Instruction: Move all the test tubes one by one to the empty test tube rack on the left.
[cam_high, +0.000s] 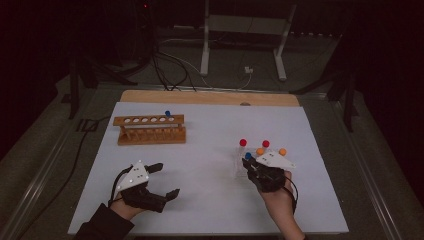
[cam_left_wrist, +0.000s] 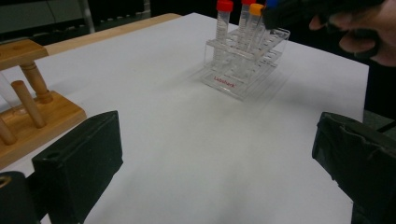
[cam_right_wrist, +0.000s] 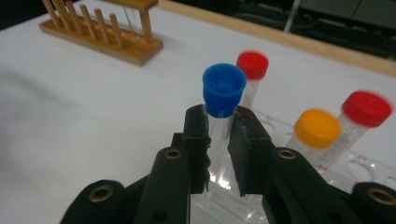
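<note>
My right gripper (cam_right_wrist: 218, 140) is shut on a clear tube with a blue cap (cam_right_wrist: 224, 88), just below the cap, over the clear plastic rack (cam_left_wrist: 243, 58). That rack (cam_high: 240, 162) holds tubes with red caps (cam_high: 243, 142) and orange caps (cam_high: 282, 151). In the high view the blue-capped tube (cam_high: 248, 156) sits at the tip of the right gripper (cam_high: 250, 162). My left gripper (cam_high: 160, 180) rests open on the white sheet at the near left, its jaws wide apart and empty. The wooden rack (cam_high: 151, 129) stands at the far left with one blue-capped tube (cam_high: 167, 113) in it.
A white sheet (cam_high: 210, 190) covers the table, with a wooden strip (cam_high: 210, 97) along its far edge. Cables and a white stand's legs (cam_high: 242, 50) lie on the floor beyond. Bare sheet lies between the two racks.
</note>
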